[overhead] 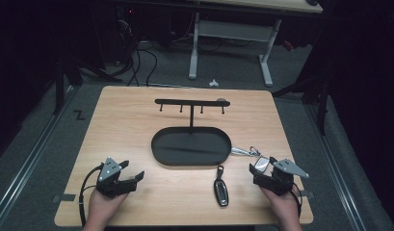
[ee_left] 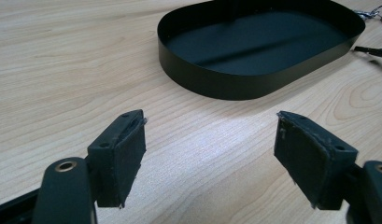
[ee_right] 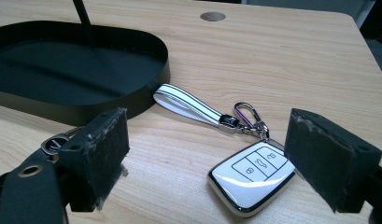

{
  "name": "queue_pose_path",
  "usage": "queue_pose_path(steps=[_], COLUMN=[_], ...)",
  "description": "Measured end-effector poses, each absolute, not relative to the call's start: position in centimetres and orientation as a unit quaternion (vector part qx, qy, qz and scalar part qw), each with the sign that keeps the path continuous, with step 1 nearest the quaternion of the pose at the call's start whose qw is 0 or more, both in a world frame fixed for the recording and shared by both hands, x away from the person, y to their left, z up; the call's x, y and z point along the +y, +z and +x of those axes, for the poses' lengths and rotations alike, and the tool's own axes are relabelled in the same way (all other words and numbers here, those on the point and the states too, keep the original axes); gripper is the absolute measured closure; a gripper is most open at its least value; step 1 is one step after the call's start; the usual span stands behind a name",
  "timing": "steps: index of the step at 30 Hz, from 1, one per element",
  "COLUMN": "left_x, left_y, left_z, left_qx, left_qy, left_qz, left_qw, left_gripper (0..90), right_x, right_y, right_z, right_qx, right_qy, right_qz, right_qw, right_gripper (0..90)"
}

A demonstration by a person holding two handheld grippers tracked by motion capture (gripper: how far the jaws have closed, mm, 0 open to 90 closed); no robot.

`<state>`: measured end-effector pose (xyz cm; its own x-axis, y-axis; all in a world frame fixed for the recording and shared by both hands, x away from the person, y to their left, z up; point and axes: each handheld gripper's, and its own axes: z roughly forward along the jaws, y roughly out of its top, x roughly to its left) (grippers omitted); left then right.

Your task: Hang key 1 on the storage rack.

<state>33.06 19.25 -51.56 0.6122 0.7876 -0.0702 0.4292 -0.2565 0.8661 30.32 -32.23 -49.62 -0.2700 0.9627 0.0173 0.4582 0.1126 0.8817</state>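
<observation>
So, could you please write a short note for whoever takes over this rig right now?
Left gripper: open, holding nothing, low over bare table, near the left end of the black tray.
Right gripper: open, fingers either side of the white key fob, not gripping it.
The fob lies flat; its strap touches the tray wall.
The black key lies in front of the tray.
The hook rack has nothing on its hooks.
Done: nothing yet, judging by the layout.
Left: probably hang or tray both keys.
</observation>
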Motion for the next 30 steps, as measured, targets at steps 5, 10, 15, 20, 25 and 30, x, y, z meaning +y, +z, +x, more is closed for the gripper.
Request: queue_pose_path(steps=[5, 10, 15, 20, 25, 30], left_x=[19.3, 19.1, 19.0, 18.8, 18.5, 18.3], left_y=[-51.6, -51.8, -52.0, -52.0, -52.1, -52.1], left_z=[33.1, 33.2, 33.2, 33.1, 33.1, 33.0], left_qx=[0.398, 0.397, 0.393, 0.389, 0.383, 0.377], left_qy=[0.191, 0.191, 0.183, 0.18, 0.177, 0.175], left_qz=[0.768, 0.773, 0.778, 0.781, 0.785, 0.789], left_qw=[0.464, 0.457, 0.454, 0.455, 0.453, 0.453], left_gripper=[26.2, 26.3, 26.3, 26.4, 26.4, 26.7], right_x=[-31.9, -31.4, -31.0, -30.9, -30.8, -30.6], right_y=[-49.5, -49.6, -49.8, -50.0, -50.2, -50.4], right_z=[30.3, 30.4, 30.5, 30.5, 30.5, 30.5], right_qx=[0.69, 0.709, 0.722, 0.728, 0.737, 0.745], right_qy=[0.406, 0.386, 0.372, 0.365, 0.364, 0.358], right_qz=[0.52, 0.511, 0.505, 0.506, 0.5, 0.495], right_qw=[0.299, 0.296, 0.293, 0.284, 0.273, 0.269], right_gripper=[14.4, 14.4, 14.9, 15.6, 19.8, 20.8])
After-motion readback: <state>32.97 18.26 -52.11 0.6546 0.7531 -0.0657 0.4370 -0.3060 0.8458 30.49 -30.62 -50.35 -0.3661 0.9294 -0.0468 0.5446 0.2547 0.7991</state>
